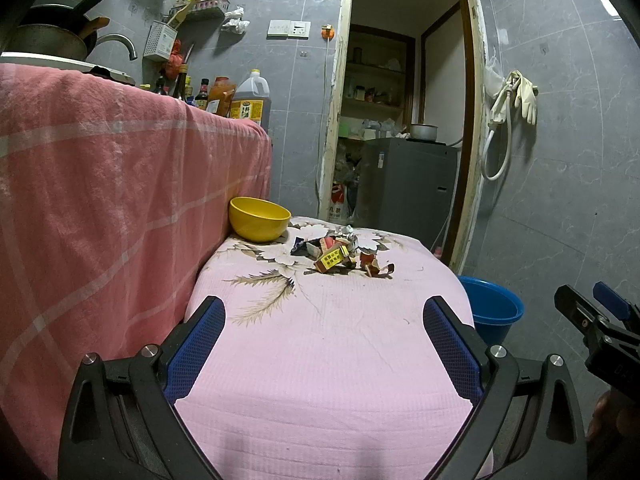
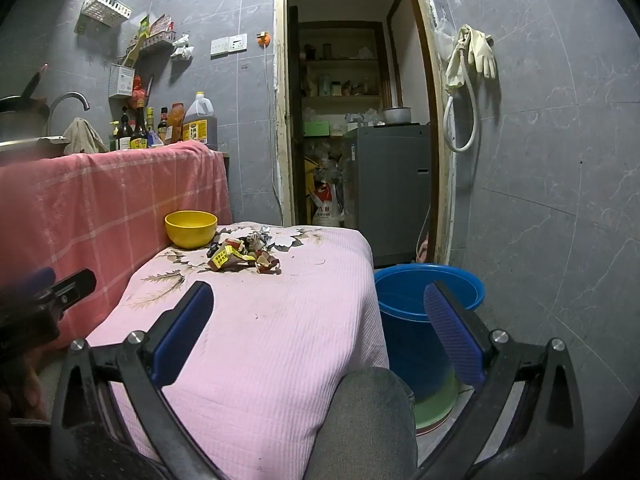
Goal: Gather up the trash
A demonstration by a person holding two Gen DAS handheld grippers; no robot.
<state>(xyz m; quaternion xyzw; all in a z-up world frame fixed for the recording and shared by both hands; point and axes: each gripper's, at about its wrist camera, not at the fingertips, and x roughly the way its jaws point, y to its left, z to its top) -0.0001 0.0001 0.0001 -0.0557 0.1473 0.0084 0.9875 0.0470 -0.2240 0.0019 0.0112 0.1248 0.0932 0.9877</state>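
Trash: small heap of crumpled wrappers and torn carton scraps (image 1: 340, 254) is seen on the far half of the pink-covered table (image 1: 320, 360), just beside the yellow bowl (image 1: 259, 219); nothing is collected yet, judged from the heap being untouched.
Left gripper: left gripper (image 1: 324, 312) is held wide apart, nothing is held between the blue pads; it is hovering over the near part of the table, well short of the heap.
Right gripper: right gripper (image 2: 318, 300) is spread fully as well, nothing is gripped; it is aimed over the table's right edge, with the blue bucket (image 2: 424, 292) seen between its fingers on the floor.
Destination: not stated by the task; bowl or bucket is assumed, which one cannot be told.
Risk, scatter: scraps are light, loose and interlocked; a pinch on one piece is likely to drag or flick neighbours off the table edge.
Risk, partial grab: flat pieces lying on soft cloth can be missed by the pads, or the cloth itself can be pinched and pulled.
Risk, bowl: bowl sits near the heap; it can be nudged by an outer finger on a wide-open approach from the left.
Risk, collision: both grippers are close side by side; convergence on the same small heap can cause a clash.
Risk, drop: bucket is below the table edge; a loosely gripped scrap can be lost on the floor in transit.
Risk, knee: a grey-clad knee (image 2: 360, 420) is beside the table's near corner, in the right gripper's low path.
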